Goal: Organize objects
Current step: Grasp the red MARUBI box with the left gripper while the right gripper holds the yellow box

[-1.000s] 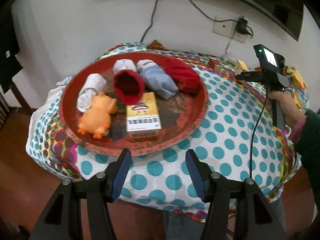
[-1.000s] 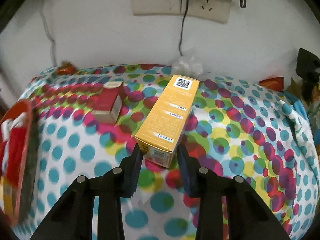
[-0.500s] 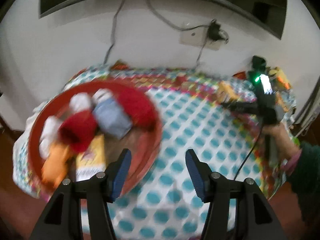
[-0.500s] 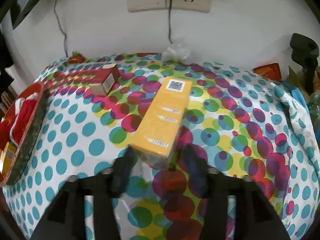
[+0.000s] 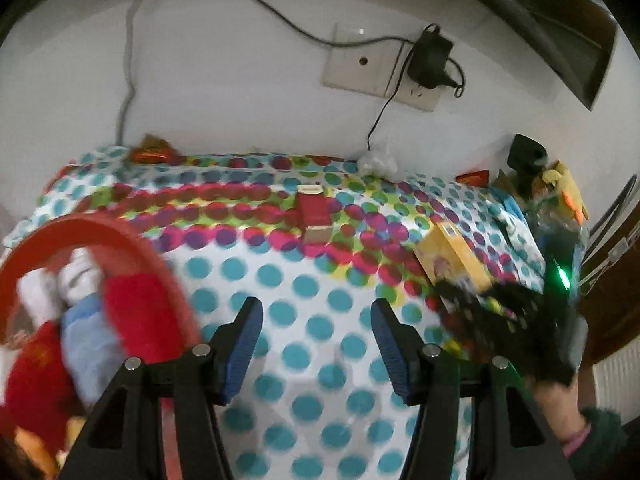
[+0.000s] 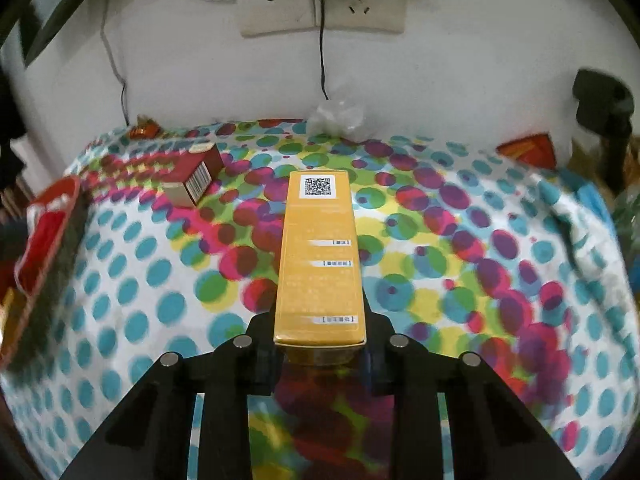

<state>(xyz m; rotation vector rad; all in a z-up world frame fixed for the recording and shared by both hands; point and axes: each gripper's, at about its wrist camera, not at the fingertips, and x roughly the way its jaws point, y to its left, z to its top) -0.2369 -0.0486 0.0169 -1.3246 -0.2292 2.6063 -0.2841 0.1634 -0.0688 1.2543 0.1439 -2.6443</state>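
Note:
A long yellow box (image 6: 320, 248) with a QR code on its far end lies straight between the jaws of my right gripper (image 6: 320, 356), which is shut on its near end. From the left wrist, the same yellow box (image 5: 452, 260) and the blurred right gripper (image 5: 480, 304) show at the right. My left gripper (image 5: 316, 336) hangs open over the dotted cloth with nothing between its fingers. A small red box (image 5: 314, 212) (image 6: 196, 176) lies further back. The red tray (image 5: 120, 228) (image 6: 52, 248) at the left holds rolled socks (image 5: 132, 312).
The wall with a socket plate (image 6: 320, 12), plugs and cables stands right behind the table. A crumpled plastic wad (image 6: 340, 116) and an orange packet (image 6: 528, 148) sit at the back edge. Cluttered items (image 5: 560, 192) crowd the far right. A hand (image 5: 560, 412) holds the right gripper.
My left gripper has swung right, from over the tray to over the dotted cloth. The right jaws opened briefly, then closed on the yellow box, which now lies straight between them.

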